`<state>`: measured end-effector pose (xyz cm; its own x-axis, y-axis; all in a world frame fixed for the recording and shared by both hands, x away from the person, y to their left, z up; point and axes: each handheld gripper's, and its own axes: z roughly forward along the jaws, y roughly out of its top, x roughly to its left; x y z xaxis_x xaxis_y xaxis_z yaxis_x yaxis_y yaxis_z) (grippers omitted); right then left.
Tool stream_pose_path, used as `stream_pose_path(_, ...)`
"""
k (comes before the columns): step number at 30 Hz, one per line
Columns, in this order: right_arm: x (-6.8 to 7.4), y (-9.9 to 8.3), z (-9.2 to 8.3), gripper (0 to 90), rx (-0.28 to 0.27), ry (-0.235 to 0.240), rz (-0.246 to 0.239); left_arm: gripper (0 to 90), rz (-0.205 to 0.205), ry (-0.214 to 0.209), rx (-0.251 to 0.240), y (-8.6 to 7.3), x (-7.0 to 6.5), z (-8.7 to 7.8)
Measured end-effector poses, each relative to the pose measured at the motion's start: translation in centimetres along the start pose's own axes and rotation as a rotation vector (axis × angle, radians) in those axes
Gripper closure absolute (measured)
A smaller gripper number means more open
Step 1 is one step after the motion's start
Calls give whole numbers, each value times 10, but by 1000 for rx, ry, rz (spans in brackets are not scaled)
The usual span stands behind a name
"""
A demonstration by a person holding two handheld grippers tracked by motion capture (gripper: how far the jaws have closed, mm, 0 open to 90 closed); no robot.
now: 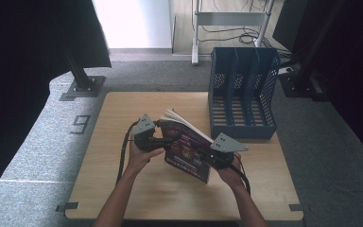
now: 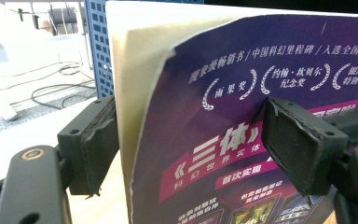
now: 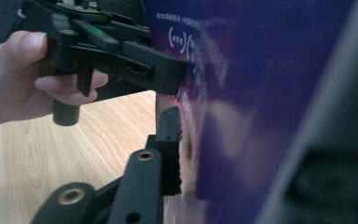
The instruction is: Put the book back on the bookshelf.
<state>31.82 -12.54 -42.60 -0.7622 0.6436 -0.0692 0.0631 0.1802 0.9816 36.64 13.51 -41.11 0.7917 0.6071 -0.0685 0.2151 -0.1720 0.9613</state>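
A thick paperback book with a purple cover and Chinese lettering is held tilted above the wooden table, between both grippers. My left gripper grips its upper left part. In the left gripper view one pad presses the cover and the other the back of the cream pages. My right gripper holds the book's lower right edge. In the right gripper view the book sits clamped between the jaws, and the left gripper shows pressing on the cover farther off.
A blue mesh file organizer with upright slots stands at the table's back right, just behind the book. A black stand base sits on the grey carpet beyond the left corner. Bare tabletop lies under and in front of the hands.
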Motion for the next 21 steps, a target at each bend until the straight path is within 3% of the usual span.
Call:
stream_pose_path(8, -5, 0, -1, 807, 3, -3, 76, 202, 11, 48, 28, -6, -3, -2)
stream_pose_path(11, -5, -1, -2, 809, 0, -8, 84, 200, 6, 65, 40, -10, -4, -5)
stream_pose_path(21, -3, -2, -4, 810, -16, -6, 97, 201, -13, 135, 104, -45, -8, -31)
